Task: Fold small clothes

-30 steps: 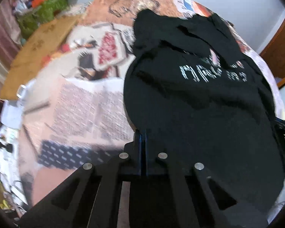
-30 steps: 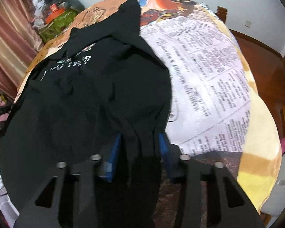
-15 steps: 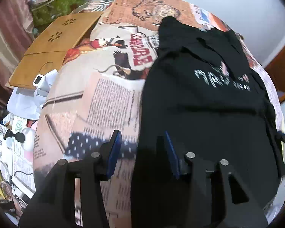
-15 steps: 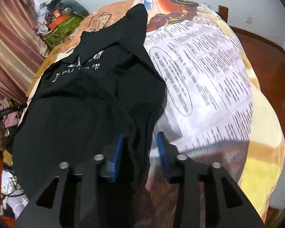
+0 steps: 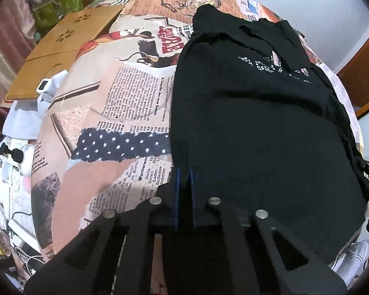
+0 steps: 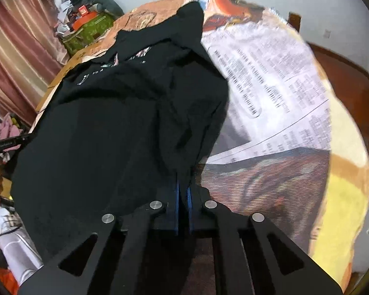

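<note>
While angled steeply down, L claw [image 5: 184, 182] & R claw [image 6: 183, 191] just clamped black tee [image 5: 258, 127] hem.

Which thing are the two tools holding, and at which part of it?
Each tool, left and right, pinches the near hem of the black shirt, at opposite corners.

black printed t-shirt [image 5: 258, 127] lies spread, rumpled, on the newsprint-patterned cover

Soft daylight, strong fisheye bending, right view motion-blurred.
</note>
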The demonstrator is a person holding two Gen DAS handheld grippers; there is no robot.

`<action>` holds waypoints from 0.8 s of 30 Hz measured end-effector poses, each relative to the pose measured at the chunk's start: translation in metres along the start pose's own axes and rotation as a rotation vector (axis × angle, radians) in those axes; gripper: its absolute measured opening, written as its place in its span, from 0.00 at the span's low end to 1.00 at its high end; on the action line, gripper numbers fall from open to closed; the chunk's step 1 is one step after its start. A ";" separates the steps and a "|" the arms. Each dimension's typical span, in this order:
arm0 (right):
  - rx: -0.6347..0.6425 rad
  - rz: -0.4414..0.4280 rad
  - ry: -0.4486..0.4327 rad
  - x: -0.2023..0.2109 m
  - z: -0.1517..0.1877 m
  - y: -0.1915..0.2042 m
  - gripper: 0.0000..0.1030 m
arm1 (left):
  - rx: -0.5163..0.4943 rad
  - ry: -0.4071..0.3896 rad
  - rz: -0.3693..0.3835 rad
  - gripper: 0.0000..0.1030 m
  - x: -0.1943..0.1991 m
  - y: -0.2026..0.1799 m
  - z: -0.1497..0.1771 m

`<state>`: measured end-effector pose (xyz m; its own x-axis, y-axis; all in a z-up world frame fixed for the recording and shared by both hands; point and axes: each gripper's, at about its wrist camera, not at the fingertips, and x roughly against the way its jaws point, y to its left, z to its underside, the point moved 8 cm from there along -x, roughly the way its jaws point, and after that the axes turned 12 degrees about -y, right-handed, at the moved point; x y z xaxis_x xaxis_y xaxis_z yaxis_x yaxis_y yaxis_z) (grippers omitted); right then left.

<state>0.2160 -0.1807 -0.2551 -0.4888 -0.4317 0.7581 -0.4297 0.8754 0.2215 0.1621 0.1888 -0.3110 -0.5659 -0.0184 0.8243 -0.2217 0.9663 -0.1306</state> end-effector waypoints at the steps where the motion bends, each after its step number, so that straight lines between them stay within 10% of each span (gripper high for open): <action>1: -0.003 -0.006 -0.010 0.004 -0.001 -0.001 0.03 | 0.002 -0.005 0.003 0.04 0.002 0.001 -0.001; 15: 0.000 -0.090 -0.319 0.066 -0.113 0.022 0.02 | -0.042 -0.355 0.040 0.03 0.100 -0.032 -0.133; 24: 0.042 -0.047 -0.367 0.016 -0.196 0.019 0.02 | -0.040 -0.341 -0.028 0.03 0.036 -0.032 -0.218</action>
<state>0.3492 -0.1286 -0.1184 -0.7045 -0.5269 0.4754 -0.4850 0.8465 0.2194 0.3215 0.2132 -0.1569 -0.7947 -0.1234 0.5943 -0.2131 0.9735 -0.0829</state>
